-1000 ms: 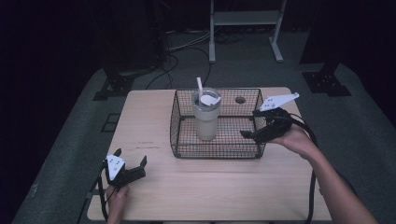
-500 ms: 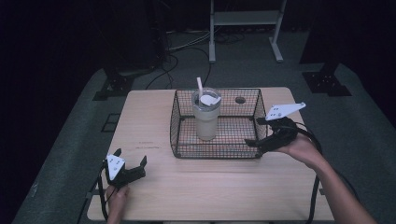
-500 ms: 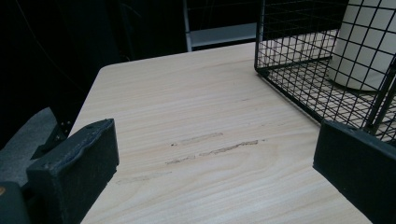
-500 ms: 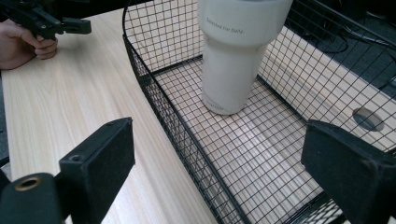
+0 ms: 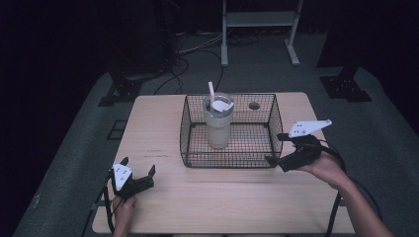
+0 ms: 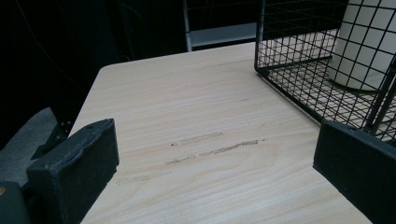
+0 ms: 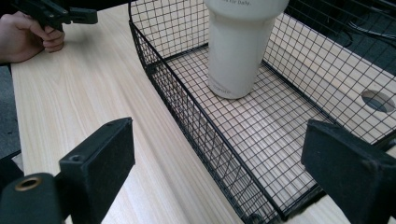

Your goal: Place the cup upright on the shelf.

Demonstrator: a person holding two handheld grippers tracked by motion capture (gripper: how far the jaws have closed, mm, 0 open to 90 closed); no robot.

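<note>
My worry here is the wire basket (image 5: 230,131). My right tongs (image 5: 276,148) sit just off its near right corner, and in the right gripper view one jaw is over the counter (image 5: 163,123) outside the front wall while the other hangs past the corner. If I push forward carelessly, a jaw could snag the mesh and drag or tip the whole basket. That would topple the tall cup (image 5: 218,123) standing upright inside it, with its lid and straw (image 5: 211,91). The cup looks top-heavy to me, so a jolt to the basket may be enough to knock it over.

The right tongs are spread wide, holding nothing, and I cannot tell whether they brush the wire at the corner. My left tongs (image 5: 137,174) rest low at the near left of the counter, well apart from the basket, jaws also wide apart and empty over bare wood. The cup stands toward the middle of the basket floor, clear of its walls.
</note>
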